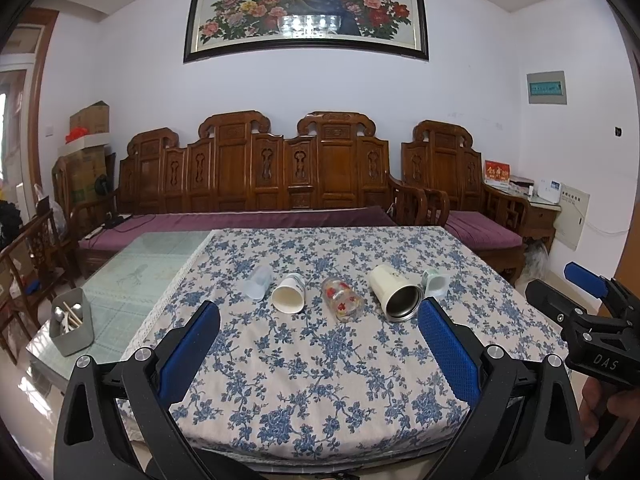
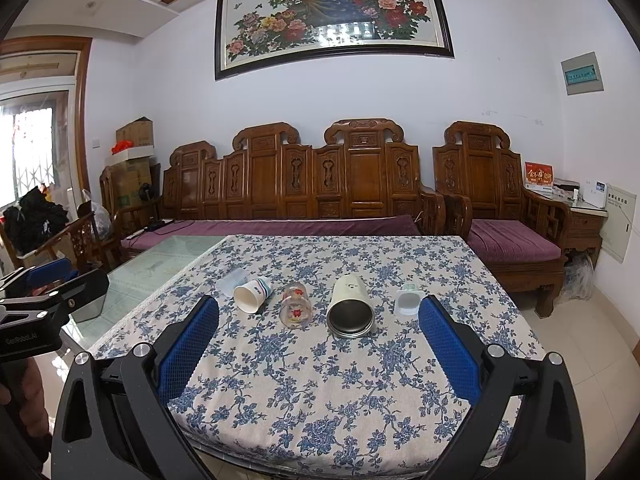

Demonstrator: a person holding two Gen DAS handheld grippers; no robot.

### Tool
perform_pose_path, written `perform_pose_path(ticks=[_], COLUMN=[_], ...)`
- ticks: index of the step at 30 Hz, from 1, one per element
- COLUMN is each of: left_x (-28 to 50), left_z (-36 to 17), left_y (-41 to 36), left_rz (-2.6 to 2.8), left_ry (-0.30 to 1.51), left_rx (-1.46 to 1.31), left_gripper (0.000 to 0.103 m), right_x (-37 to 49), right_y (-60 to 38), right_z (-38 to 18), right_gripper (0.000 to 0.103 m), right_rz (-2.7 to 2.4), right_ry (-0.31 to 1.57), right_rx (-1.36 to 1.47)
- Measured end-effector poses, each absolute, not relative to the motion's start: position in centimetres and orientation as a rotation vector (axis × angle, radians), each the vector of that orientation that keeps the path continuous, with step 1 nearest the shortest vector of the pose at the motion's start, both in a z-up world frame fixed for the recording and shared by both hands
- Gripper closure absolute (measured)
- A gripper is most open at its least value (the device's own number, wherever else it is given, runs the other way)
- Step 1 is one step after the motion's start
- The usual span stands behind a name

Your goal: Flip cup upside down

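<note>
Several cups lie on their sides in a row on the floral tablecloth [image 1: 320, 380]. From left: a clear plastic cup [image 1: 258, 282], a white paper cup [image 1: 289, 293], a glass with red flowers [image 1: 342, 299], a cream steel-lined tumbler [image 1: 394, 293] and a small pale green cup [image 1: 435, 283]. They also show in the right wrist view: paper cup [image 2: 252, 294], glass [image 2: 296, 305], tumbler [image 2: 349, 306], small cup [image 2: 407, 300]. My left gripper [image 1: 318, 312] is open and empty, short of the row. My right gripper [image 2: 318, 308] is open and empty, also short of the cups.
A grey holder with utensils [image 1: 72, 326] stands on the bare glass tabletop [image 1: 136, 268] at the left. A carved wooden sofa [image 1: 256, 176] with purple cushions stands behind the table. The other gripper shows at the right edge [image 1: 592, 320] and at the left edge [image 2: 40, 300].
</note>
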State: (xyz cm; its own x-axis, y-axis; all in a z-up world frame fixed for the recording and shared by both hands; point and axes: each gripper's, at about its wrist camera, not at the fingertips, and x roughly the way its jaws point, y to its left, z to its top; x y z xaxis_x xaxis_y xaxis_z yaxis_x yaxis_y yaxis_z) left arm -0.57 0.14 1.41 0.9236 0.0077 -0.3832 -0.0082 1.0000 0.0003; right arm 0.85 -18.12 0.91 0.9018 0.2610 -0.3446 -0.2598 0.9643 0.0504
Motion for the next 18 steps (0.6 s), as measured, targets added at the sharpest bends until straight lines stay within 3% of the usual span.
perform_pose_path(ticks=[18], left_x=[-0.18], left_z=[0.84], left_y=[-0.04], left_rz=[0.006], left_ry=[0.396], left_rx=[-0.004], left_gripper=[0.008], right_x=[0.96], right_y=[-18.24], right_z=[0.66], right_gripper=[0.002], right_rz=[0.269], right_ry=[0.365], right_rx=[0.004])
